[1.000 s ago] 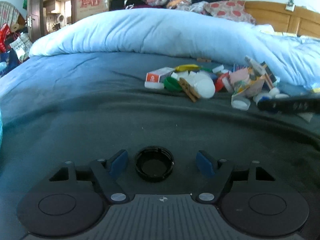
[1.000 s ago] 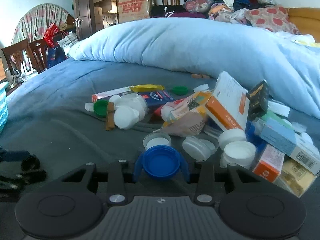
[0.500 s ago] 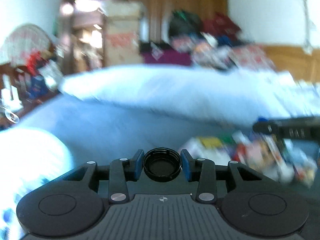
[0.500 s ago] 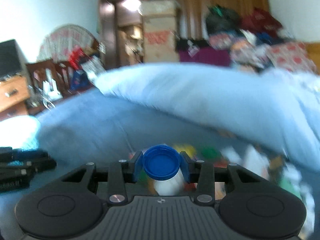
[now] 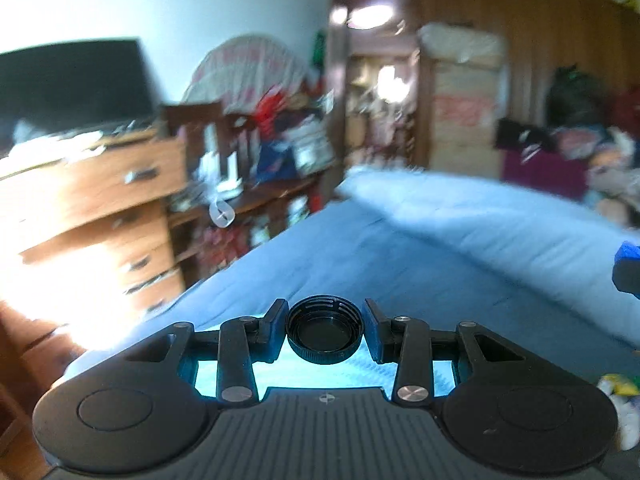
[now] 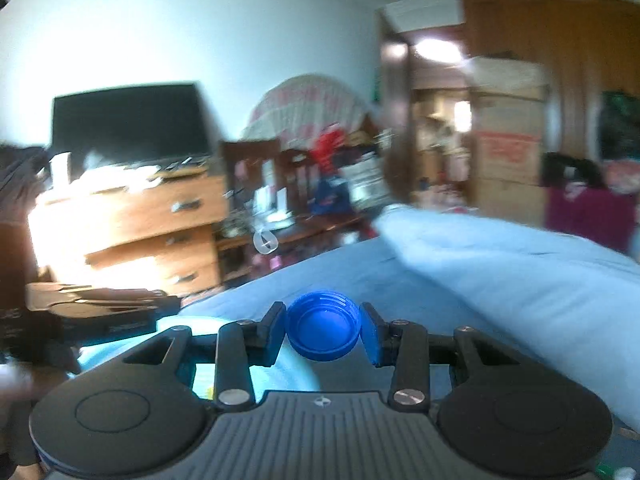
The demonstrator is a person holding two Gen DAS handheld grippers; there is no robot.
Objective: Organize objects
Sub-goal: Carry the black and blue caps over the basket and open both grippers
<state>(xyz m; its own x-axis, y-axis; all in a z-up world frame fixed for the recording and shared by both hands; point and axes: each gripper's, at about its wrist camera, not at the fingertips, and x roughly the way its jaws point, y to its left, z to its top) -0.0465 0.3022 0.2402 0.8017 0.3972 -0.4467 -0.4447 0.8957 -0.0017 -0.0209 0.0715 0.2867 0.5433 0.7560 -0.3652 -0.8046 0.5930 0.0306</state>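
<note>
Left wrist: ribbed black cap [image 5: 324, 329], hollow side facing camera.

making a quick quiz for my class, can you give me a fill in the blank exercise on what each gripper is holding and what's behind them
1. The left gripper is shut on a bottle cap whose color is ____.
2. The right gripper is shut on a cap whose color is ____.
3. Both caps show their ____ side to the camera.
4. The dresser against the wall is made of ____.

Missing words: black; blue; hollow inner; wood
</note>
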